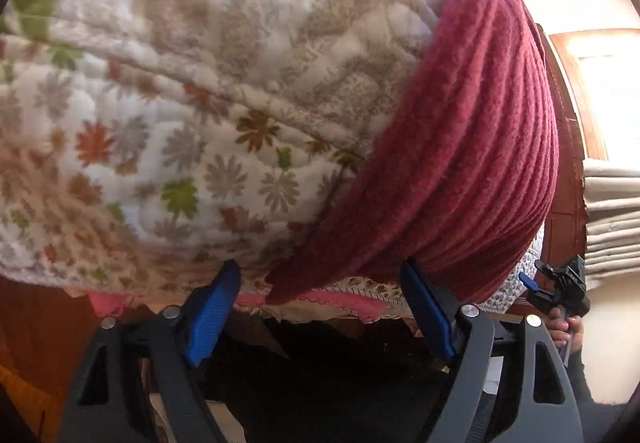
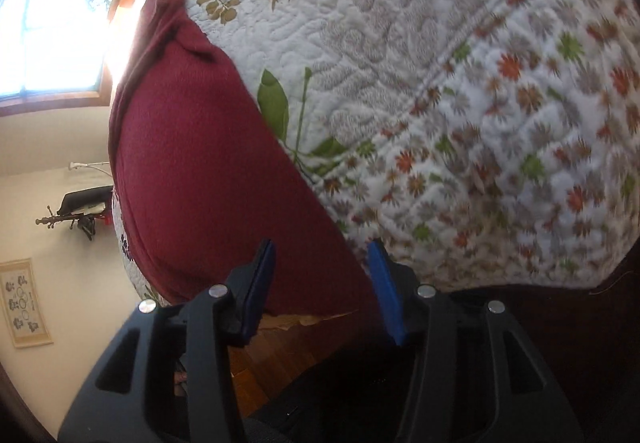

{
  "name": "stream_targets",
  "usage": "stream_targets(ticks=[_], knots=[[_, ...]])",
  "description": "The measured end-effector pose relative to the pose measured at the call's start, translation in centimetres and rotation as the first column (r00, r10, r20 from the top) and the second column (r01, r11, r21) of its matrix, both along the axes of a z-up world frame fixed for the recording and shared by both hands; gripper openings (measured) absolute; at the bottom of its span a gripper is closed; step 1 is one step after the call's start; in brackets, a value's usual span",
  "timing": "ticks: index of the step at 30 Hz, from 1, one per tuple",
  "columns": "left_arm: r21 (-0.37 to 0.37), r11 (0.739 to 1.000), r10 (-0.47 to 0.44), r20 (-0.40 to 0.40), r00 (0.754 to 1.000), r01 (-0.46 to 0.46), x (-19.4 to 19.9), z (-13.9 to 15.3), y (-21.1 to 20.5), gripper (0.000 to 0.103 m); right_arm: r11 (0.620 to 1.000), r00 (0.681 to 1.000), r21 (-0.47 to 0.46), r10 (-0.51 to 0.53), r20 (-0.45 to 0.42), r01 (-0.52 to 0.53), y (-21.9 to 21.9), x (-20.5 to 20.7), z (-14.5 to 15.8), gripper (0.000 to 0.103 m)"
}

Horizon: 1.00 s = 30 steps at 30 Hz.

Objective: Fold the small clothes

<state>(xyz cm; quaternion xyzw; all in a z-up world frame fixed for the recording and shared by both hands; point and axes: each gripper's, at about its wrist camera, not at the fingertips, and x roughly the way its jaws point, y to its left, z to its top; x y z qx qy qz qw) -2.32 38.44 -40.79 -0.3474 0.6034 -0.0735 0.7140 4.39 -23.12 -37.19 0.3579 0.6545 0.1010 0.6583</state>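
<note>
A maroon knit garment lies spread on the floral quilt, running along its right side in the left wrist view. My left gripper is open at the quilt's near edge, and its right blue pad touches the garment's hem. In the right wrist view the same garment covers the left part of the quilt. My right gripper is open, with the garment's near edge lying between its fingers. The right gripper also shows at the far right of the left wrist view, held by a hand.
The quilt hangs over a dark wooden bed frame. Wood floor shows below the bed's edge. A bright window, a framed picture on the cream wall and a dark stand lie to the left.
</note>
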Motion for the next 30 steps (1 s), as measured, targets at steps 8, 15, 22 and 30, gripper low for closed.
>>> stream_targets(ticks=[8, 15, 22, 30], knots=[[-0.266, 0.961, 0.087, 0.025, 0.996, -0.077, -0.4, -1.5, 0.8, 0.021, 0.997, 0.997, -0.004, -0.079, 0.020, 0.079, 1.2, -6.3, 1.2, 0.051], [-0.502, 0.850, 0.224, 0.073, 0.972, -0.158, -3.5, 3.1, 2.7, 0.007, 0.975, 0.979, 0.080, -0.206, -0.004, 0.206, 0.7, -10.7, -1.3, 0.053], [-0.706, 0.697, 0.305, 0.139, 0.942, -0.121, -4.5, 10.1, 1.9, 0.007, 0.881, 0.922, 0.277, -0.383, -0.062, 0.385, 0.7, -14.1, -6.1, 0.067], [-0.739, 0.668, 0.306, 0.158, 0.939, -0.094, -3.3, 12.8, -0.4, 0.007, 0.705, 0.864, 0.518, -0.477, -0.158, 0.484, 3.7, -15.3, -10.8, 0.077]])
